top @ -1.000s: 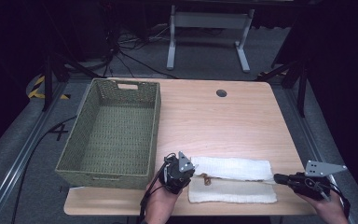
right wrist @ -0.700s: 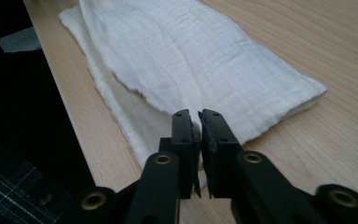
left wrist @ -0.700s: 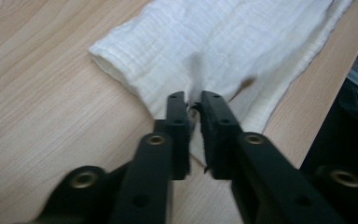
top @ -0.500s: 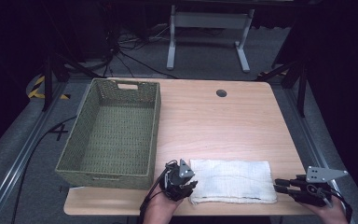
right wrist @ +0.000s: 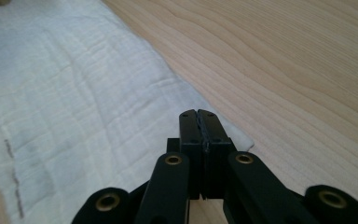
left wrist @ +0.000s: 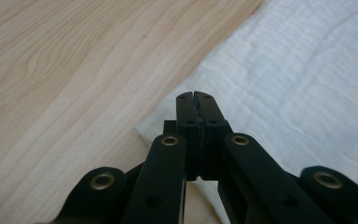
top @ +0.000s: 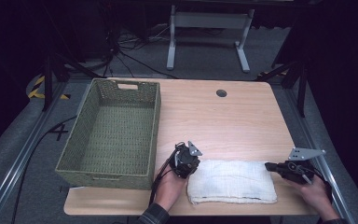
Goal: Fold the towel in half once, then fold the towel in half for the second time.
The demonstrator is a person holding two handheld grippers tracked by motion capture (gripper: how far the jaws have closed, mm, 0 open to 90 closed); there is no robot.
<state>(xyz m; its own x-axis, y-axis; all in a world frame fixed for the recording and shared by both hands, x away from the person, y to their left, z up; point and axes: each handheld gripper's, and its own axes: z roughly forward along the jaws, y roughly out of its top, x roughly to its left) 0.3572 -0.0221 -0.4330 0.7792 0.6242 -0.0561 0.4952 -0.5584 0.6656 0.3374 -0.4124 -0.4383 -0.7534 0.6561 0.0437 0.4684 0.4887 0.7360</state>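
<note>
Lying long axis left-right along near bench (top: 242,116) edge: folded towel (top: 231,181) | left gripper (top: 191,164), right gripper (top: 268,166) sitting at opposite far corners | fingers pressed together; cloth between them, cannot tell.

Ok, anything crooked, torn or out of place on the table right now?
Nothing stands out. The white towel lies folded flat near the front edge, a claw at each end, and the green basket sits square on the table.

This looks like a lab or recording studio. A light wooden table (top: 233,116) stands on grey carpet (top: 23,154) with dark surroundings. Behind the table, black cables (top: 121,51) lie near a white metal stand (top: 207,28). Yellow-black hazard tape (top: 39,86) marks the floor left of the table.
</note>
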